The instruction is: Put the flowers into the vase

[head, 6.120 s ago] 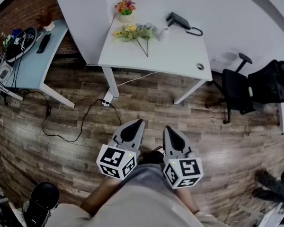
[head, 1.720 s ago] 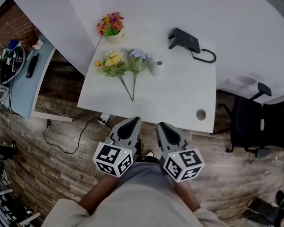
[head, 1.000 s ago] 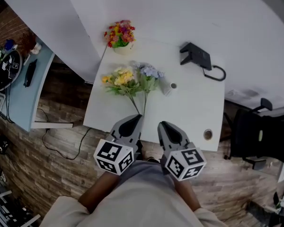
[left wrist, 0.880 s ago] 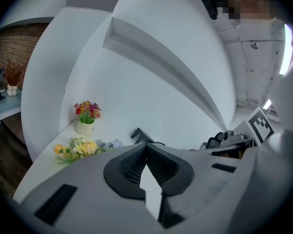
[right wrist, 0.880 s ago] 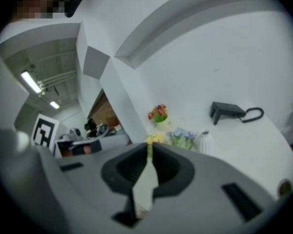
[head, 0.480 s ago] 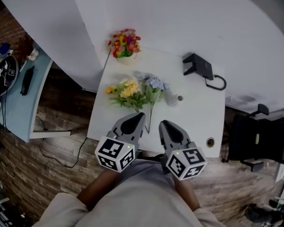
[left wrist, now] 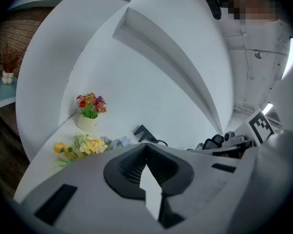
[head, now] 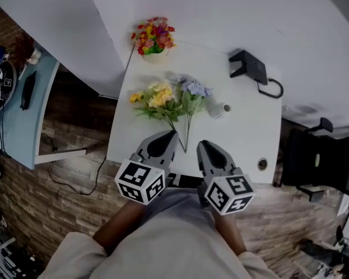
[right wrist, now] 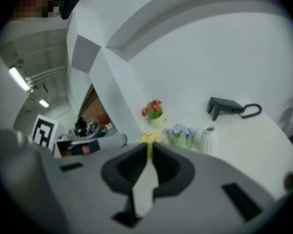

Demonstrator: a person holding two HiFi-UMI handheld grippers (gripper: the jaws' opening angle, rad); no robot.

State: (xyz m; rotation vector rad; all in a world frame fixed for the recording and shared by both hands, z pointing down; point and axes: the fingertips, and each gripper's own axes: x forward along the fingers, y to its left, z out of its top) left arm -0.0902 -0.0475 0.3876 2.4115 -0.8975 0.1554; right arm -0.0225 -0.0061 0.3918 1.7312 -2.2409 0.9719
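From the head view the stem ends (head: 185,149) run down between the tips of the left gripper (head: 170,135) and right gripper (head: 202,145); whether they touch either is unclear. The chair (head: 320,167) is cut by the right edge, and the black thing (head: 248,67) with a cord is too small to name. In the left gripper view that gripper hides the vase (head: 217,109) and most of the table (left wrist: 41,172). The right gripper view is blurred, its gripper covering most of the yellow flowers (right wrist: 149,137).

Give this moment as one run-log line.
left gripper shut | right gripper shut | flowers lying on table | vase holds none
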